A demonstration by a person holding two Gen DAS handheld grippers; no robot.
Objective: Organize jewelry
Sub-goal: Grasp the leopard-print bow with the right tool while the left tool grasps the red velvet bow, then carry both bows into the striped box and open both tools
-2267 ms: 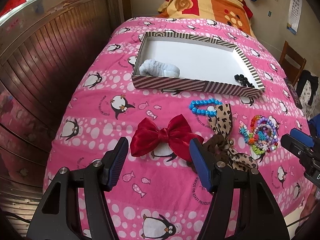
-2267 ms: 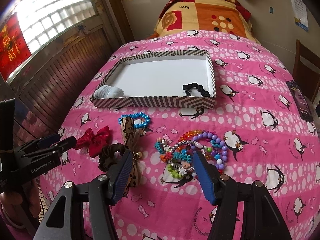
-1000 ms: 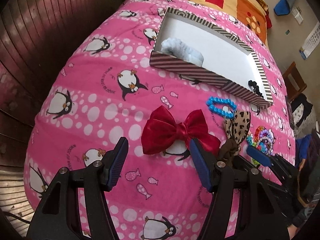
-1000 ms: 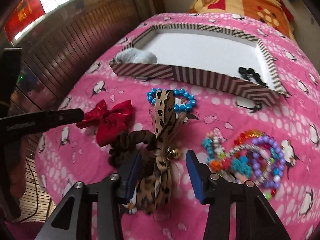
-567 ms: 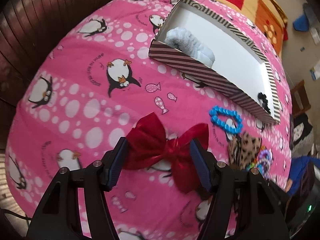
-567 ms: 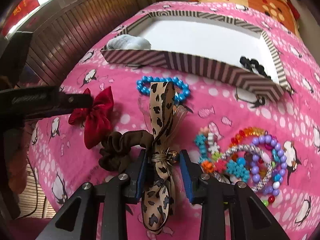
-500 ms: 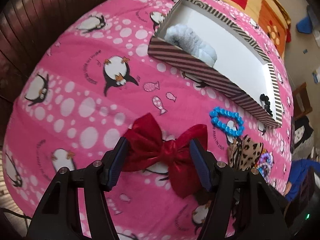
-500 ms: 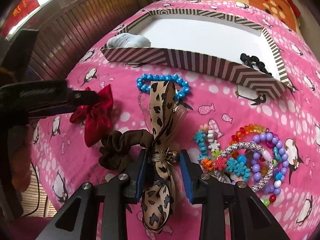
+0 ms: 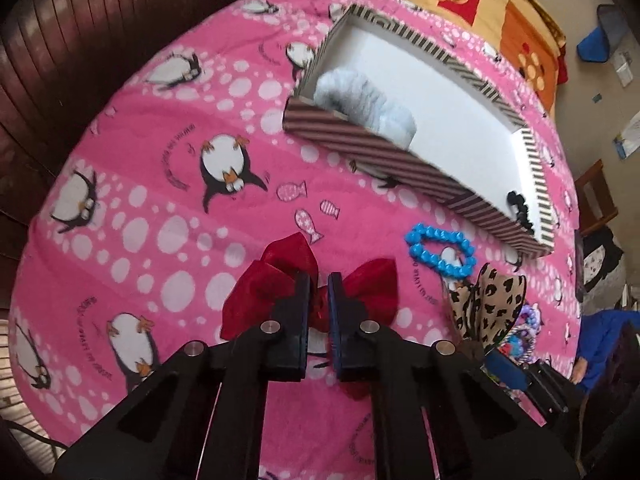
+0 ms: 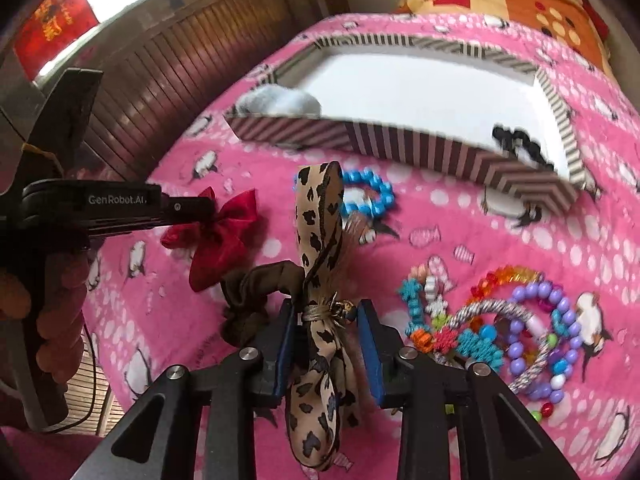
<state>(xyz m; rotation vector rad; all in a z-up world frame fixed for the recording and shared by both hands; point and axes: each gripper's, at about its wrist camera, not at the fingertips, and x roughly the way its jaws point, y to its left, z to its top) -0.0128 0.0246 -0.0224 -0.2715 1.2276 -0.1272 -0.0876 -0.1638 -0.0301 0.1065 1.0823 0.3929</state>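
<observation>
My left gripper (image 9: 319,284) is shut on the knot of a red satin bow (image 9: 372,284) lying on the pink penguin blanket; from the right wrist view the bow (image 10: 224,228) sits at the left gripper's tip. My right gripper (image 10: 325,316) is closed around the knot of a leopard-print bow scrunchie (image 10: 318,200) with a brown scrunchie part (image 10: 256,284); the leopard bow also shows in the left wrist view (image 9: 496,304). A striped box (image 9: 360,144) with a white floor holds a pale blue scrunchie (image 9: 360,100) and a black scrunchie (image 9: 518,206).
A blue bead bracelet (image 9: 440,248) lies in front of the box. A heap of colourful bead bracelets (image 10: 508,320) lies right of my right gripper. A folded orange-yellow quilt (image 9: 480,4) is at the bed's head. Dark wood panelling (image 10: 192,52) runs along the left bedside.
My left gripper has closed from wide open onto the red bow's knot. My right gripper stays closed around the leopard bow's knot, with the view slightly nearer and lifted.
</observation>
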